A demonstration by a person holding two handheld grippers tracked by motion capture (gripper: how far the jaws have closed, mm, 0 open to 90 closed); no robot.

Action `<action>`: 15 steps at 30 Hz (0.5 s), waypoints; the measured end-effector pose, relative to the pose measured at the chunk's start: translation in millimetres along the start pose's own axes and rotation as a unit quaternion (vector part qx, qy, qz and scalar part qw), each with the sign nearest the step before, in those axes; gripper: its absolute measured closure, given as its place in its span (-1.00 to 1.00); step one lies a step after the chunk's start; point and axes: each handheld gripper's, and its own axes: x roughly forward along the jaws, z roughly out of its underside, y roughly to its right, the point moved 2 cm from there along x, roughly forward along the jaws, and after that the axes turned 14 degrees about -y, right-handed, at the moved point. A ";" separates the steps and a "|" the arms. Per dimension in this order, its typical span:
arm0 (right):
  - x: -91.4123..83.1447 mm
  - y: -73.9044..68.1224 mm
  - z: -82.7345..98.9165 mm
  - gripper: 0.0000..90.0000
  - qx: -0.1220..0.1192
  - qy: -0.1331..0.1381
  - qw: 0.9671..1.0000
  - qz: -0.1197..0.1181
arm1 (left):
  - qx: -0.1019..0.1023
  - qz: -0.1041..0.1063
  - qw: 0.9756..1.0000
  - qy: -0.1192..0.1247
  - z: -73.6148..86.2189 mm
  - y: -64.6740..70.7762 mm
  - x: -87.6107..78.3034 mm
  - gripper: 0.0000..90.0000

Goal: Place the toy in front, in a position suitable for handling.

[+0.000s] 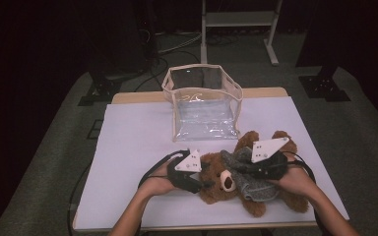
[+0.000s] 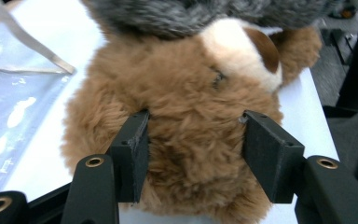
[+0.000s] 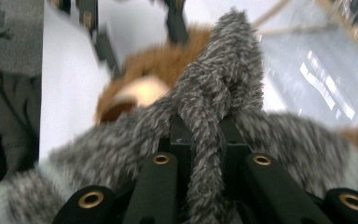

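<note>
A brown teddy bear [image 1: 221, 174] lies on the white table [image 1: 138, 142] with a grey fuzzy garment [image 1: 256, 189] over its body. My left gripper [image 1: 207, 183] is at the bear's head. In the left gripper view its jaws [image 2: 193, 140] flank the bear's head [image 2: 186, 107], and both pads sink into the fur. My right gripper [image 1: 241, 164] hovers over the bear's chest. In the right gripper view it [image 3: 205, 135] is shut on a raised fold of the grey garment [image 3: 223, 70], with the bear's muzzle [image 3: 140, 93] behind.
A clear plastic bag with beige trim [image 1: 204, 105] stands open at the table's far side, just beyond the bear. The person's forearms come in from the near edge. Dark floor, cables and a metal frame lie past the table.
</note>
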 end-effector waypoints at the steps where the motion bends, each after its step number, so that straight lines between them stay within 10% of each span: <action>1: -0.6 0.3 -5.3 0.77 0.000 0.016 1.000 -0.005 | 0.000 0.002 1.000 0.001 -0.3 0.3 -0.1 -0.04; 7: 11.8 3.0 -32.2 0.77 -0.017 0.023 1.000 -0.011 | 0.015 -0.002 1.000 -0.012 -1.3 3.1 -2.3 -0.03; 15: 6.9 12.2 16.4 0.78 0.034 0.009 0.999 -0.012 | 0.002 -0.016 1.000 0.018 -6.9 -1.6 -10.3 -0.13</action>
